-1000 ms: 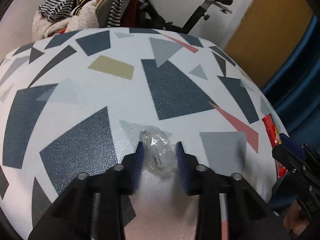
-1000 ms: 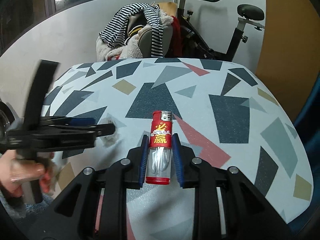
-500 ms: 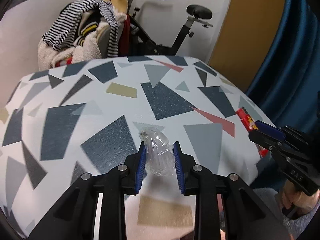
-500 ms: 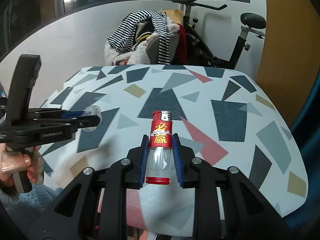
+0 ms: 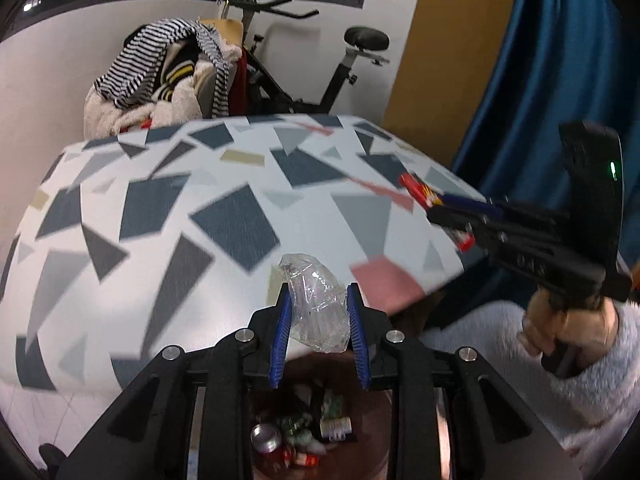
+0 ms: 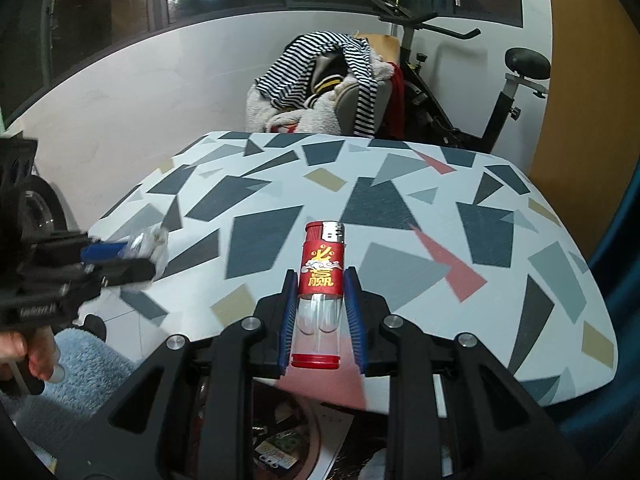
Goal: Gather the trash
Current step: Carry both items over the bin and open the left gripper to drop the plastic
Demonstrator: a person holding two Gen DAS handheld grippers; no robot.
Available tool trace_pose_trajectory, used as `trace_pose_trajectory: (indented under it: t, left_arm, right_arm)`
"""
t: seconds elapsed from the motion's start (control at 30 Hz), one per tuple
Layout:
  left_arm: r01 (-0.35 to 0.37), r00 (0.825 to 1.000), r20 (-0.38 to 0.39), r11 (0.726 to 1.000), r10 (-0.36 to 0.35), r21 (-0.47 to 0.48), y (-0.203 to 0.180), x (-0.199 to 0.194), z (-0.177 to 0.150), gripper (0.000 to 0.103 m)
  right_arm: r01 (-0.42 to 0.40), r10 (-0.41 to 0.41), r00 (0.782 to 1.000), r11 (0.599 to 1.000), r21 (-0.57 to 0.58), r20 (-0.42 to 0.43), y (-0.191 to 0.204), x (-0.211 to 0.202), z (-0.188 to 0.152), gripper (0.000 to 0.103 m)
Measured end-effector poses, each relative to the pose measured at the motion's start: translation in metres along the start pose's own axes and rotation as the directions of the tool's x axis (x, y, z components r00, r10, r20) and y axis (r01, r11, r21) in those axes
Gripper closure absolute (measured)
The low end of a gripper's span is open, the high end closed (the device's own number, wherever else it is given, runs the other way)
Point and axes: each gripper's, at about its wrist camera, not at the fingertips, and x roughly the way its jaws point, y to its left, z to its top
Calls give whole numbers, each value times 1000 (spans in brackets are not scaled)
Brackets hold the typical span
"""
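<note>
- Left wrist view: the left gripper (image 5: 318,312) has its blue pads pressed on a crumpled clear plastic wrapper (image 5: 316,304), the jaws narrow around it. It hangs past the near edge of the patterned table (image 5: 160,220), above a trash bin (image 5: 304,436) that holds cans and packets.
- At the right of this view the right gripper (image 5: 448,210) comes in from the side, held by a hand (image 5: 560,320) in a fluffy pale sleeve (image 5: 520,380), with a red lighter (image 5: 420,192) clamped in its tips.
- Right wrist view: the right gripper (image 6: 320,312) clamps the red lighter (image 6: 322,284) upright between narrow jaws, the metal cap far from the camera, over the table's (image 6: 400,200) near edge.
- At the left, the left gripper (image 6: 120,260) carries the clear wrapper (image 6: 150,244) just off the table's left edge.
- Beyond the table stand a chair heaped with striped clothes (image 6: 320,76) and an exercise bike (image 6: 460,92).
</note>
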Motion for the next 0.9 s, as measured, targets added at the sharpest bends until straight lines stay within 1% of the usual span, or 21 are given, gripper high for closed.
trace_pose_trajectory:
  t: [0.1,0.17,0.37,0.5,0.7,0.8,0.87,0.9]
  left_arm:
    - [11,1000,-28,1000,-11,-4,-4,-2,-23,76]
    - [27,998,-47,999,-28,-26,-6,0,-37,76]
    - [57,994,-89,996,-63,-71,-9,12,-60,75]
    - [56,993,-100,997,-61,-50,-15,15,-64,75]
    - [59,993,-104,998,-61,-14,-22,18,-62,74]
    - [60,992,-107,998,-60,-12,-23,18,-63,73]
    - [59,993,-100,998,-60,-15,-22,17,-63,69]
    - [59,994,-94,998,-61,-18,-21,16,-63,62]
  right_arm:
    - [-5,5,1000,1000,-17,-10,11,-5,-9,77]
    - [-4,3,1000,1000,-25,-15,17,-8,-13,77]
    - [-9,8,999,1000,-20,-43,28,-14,-29,77]
    - [-10,9,999,1000,-16,-52,29,-14,-35,77]
    - [-12,11,998,1000,-10,-58,21,-11,-44,77]
    - [-10,9,998,1000,-6,-60,19,-11,-46,77]
    - [-10,9,998,1000,-5,-62,18,-11,-46,77]
    - [-10,9,998,1000,-5,-63,17,-10,-45,77]
